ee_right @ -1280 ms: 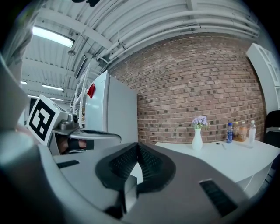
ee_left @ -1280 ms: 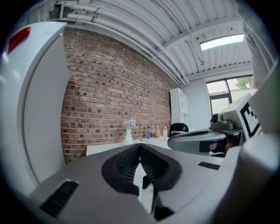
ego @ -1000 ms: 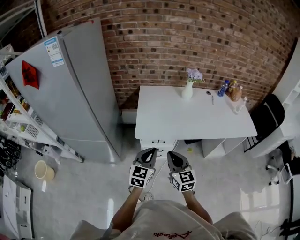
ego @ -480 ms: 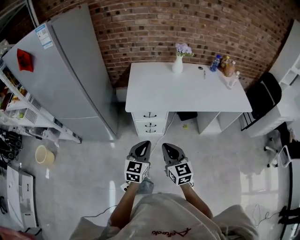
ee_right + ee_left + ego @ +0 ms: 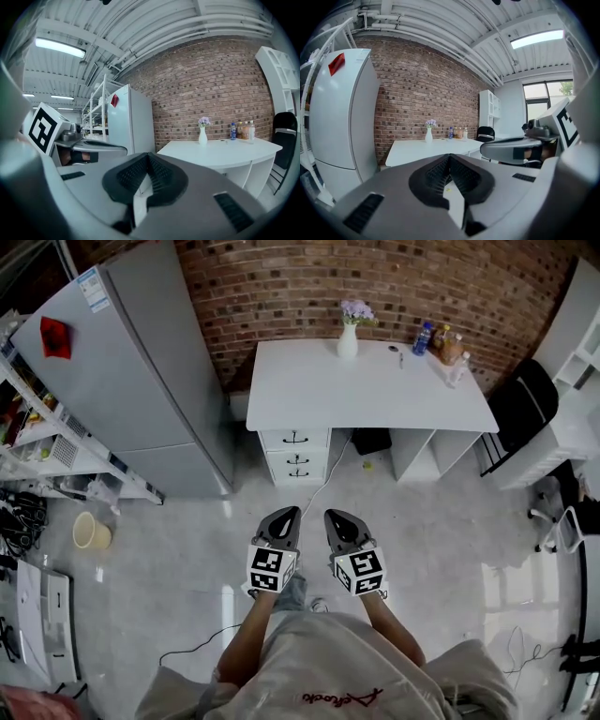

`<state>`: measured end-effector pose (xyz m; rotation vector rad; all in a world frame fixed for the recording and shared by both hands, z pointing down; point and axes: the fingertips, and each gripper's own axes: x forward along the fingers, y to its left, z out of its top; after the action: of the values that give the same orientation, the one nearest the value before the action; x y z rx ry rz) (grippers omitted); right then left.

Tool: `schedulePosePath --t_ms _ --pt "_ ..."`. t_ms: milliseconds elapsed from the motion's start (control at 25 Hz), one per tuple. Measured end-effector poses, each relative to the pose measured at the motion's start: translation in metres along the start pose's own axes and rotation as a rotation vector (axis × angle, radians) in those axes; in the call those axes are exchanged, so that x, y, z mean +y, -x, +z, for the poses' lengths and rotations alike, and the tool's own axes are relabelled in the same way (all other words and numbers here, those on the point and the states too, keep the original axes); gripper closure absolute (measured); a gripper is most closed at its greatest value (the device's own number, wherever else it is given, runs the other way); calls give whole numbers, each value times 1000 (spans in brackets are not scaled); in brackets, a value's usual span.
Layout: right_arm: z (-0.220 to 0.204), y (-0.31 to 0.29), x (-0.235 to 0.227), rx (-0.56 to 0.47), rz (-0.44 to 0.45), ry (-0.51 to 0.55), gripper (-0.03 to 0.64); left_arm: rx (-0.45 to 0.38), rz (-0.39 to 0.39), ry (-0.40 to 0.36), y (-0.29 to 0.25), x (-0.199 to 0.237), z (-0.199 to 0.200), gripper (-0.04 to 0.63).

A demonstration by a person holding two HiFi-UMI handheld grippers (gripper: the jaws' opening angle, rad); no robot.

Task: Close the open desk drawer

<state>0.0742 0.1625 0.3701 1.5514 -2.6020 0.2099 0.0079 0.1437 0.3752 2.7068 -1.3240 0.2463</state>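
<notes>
left tongs [image 5: 287, 514] and right tongs [image 5: 335, 516] sit closed and empty, near the person and well apart from the surface [image 5: 375, 390], seemingly because its drawers [image 5: 295, 454] look shut.

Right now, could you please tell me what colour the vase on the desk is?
White; the vase shows best in the head view.

White desk [image 5: 375, 395], red-brown brick wall [image 5: 281, 287]

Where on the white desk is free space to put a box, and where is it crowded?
The desk is bare over its whole front and left, forward of the vase. The far right corner, by the brick wall, is crowded with bottles.
</notes>
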Motion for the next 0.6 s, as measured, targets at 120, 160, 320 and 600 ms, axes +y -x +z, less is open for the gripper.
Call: schedulePosePath --t_ms 120,160,320,600 --pt "0 9 7 -7 -1 9 598 -7 1 -2 9 -7 -1 582" --pt "-1 13 10 -8 0 11 598 -7 0 -2 13 -10 -3 581" --pt "2 19 18 -20 4 26 598 -21 0 -11 22 -16 0 581" --pt "9 22 30 -39 17 48 600 -41 2 -20 32 -21 2 582"
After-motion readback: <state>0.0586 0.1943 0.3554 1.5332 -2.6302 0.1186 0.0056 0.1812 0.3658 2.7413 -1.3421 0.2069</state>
